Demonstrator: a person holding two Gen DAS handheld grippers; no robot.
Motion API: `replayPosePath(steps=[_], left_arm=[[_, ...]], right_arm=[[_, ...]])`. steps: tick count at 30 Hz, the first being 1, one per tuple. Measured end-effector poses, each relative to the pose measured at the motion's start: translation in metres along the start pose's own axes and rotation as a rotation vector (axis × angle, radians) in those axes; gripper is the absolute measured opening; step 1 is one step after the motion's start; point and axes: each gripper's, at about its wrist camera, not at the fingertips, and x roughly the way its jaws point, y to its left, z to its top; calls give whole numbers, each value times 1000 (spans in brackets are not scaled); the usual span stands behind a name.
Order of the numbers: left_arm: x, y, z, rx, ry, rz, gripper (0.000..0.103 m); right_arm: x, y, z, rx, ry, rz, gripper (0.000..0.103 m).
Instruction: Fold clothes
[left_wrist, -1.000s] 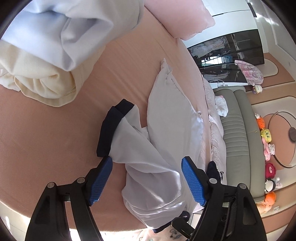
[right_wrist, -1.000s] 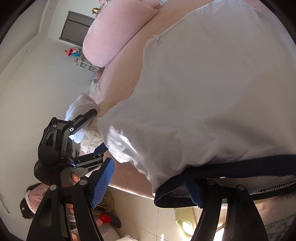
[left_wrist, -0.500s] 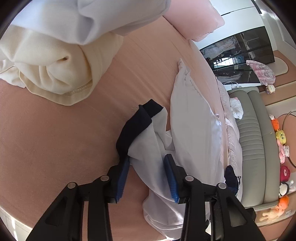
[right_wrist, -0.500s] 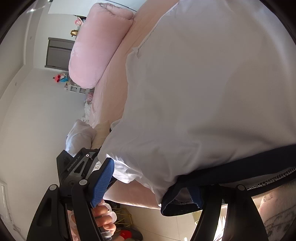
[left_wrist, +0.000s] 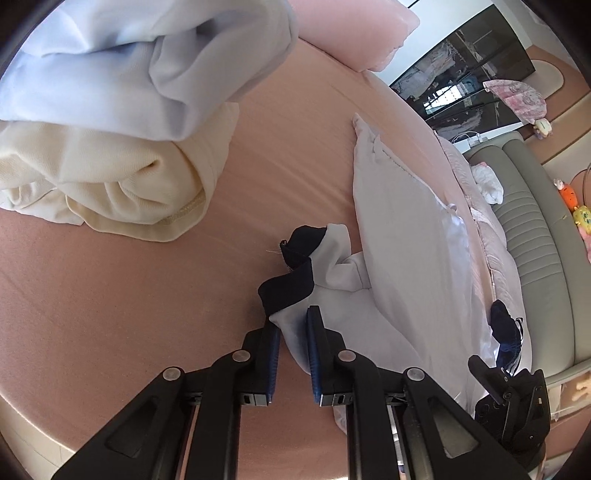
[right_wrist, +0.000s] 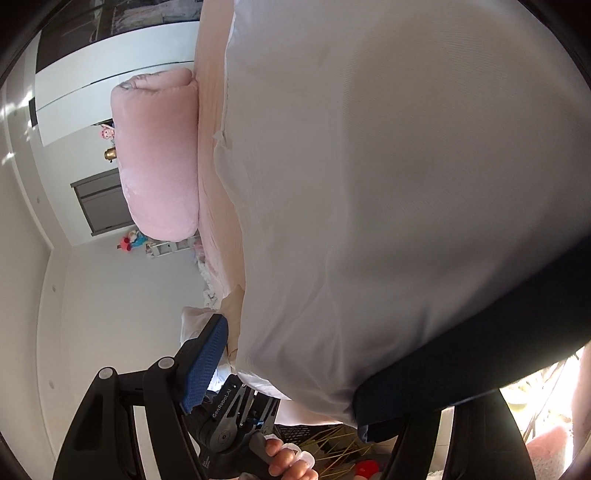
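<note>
A white garment with navy trim lies on the pink bed. Its sleeve with a navy cuff is bunched just ahead of my left gripper, which is shut on the white sleeve cloth below the cuff. In the right wrist view the same garment fills most of the picture, its navy hem band draped over the hidden right finger. My right gripper stands wide, the blue left pad just clear of the cloth. A hand holds the left gripper's handle below.
A heap of cream and pale blue clothes lies at the far left of the bed. A rolled pink quilt sits at the bed's head. A grey bench with plush toys runs along the right side.
The left jaws closed from wide open onto the sleeve, and the navy cuff crumpled up. The right wrist rolled, so the room now looks tipped sideways; the garment still drapes over it.
</note>
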Motion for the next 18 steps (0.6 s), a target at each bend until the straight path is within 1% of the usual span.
replayPosePath(steps=[1,3,4,5,7,9,12,14,17,18], left_arm=[[-1,1,0,-6,-3,-4,12],[-4,3,0,-14,-20,-12,11],[-5,3,0,-10,-27,-7,11],[-7,3,1,-2,-35,2,10],[-12,3,3,15,-56,21,10],[-18,1,6,35,-78,47,10],[-29,0,13,68,-122,92,10],[-36,-1,15,77,-137,103,10],[-45,-9,12,103,-153,98,10],[-48,-11,10,110,-164,81,10]], right_arm=[[5,6,-1,-26,-2,-31,68],[13,17,-5,-141,11,-141,28],[16,22,-8,-199,18,-196,22],[20,28,-10,-258,25,-252,18],[25,34,-14,-344,65,-287,17],[24,37,-16,-375,95,-307,17],[21,52,-23,-508,111,-385,17],[19,63,-29,-599,100,-432,17],[15,76,-33,-653,82,-417,18],[13,76,-33,-659,85,-412,20]])
